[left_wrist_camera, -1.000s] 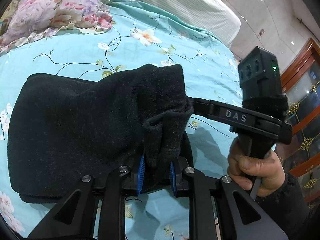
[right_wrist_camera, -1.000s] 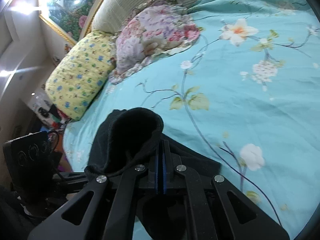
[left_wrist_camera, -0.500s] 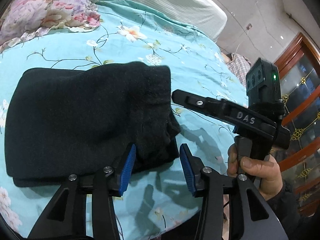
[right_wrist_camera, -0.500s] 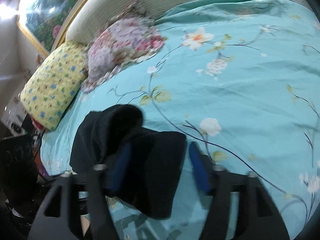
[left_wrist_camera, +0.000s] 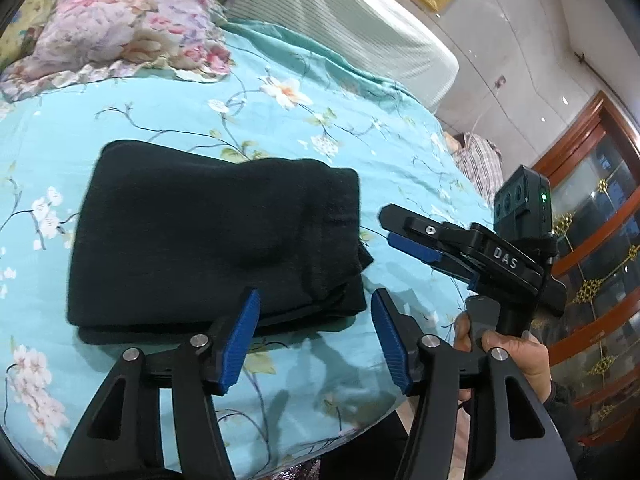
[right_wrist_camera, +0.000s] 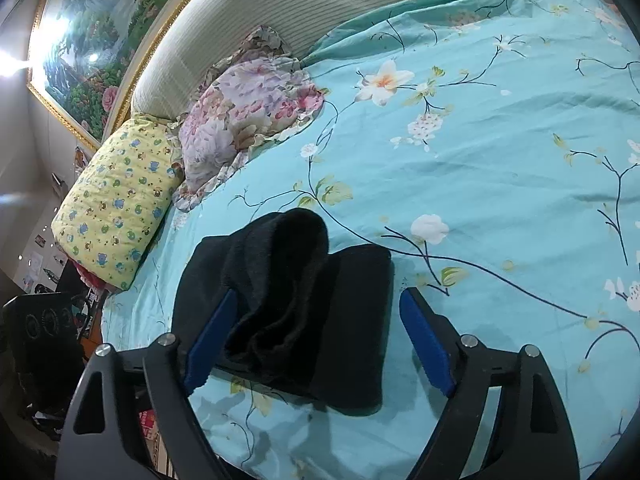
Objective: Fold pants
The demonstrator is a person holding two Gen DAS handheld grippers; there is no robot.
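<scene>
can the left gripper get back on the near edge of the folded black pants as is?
Probably yes: left gripper is open, and the folded black fleece pants lie just ahead with nothing between.

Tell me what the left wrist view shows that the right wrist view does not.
Only the left view: the right gripper from outside, open, the hand holding it, and a wooden cabinet. Only the right view: a yellow pillow and a painting. Both: the folded pants on the bedsheet, and the floral pillow.

Folded pants (left_wrist_camera: 216, 240) lie on the bedspread (left_wrist_camera: 280, 128), pillows (right_wrist_camera: 248, 120) behind them, both spread grippers just in front.
</scene>
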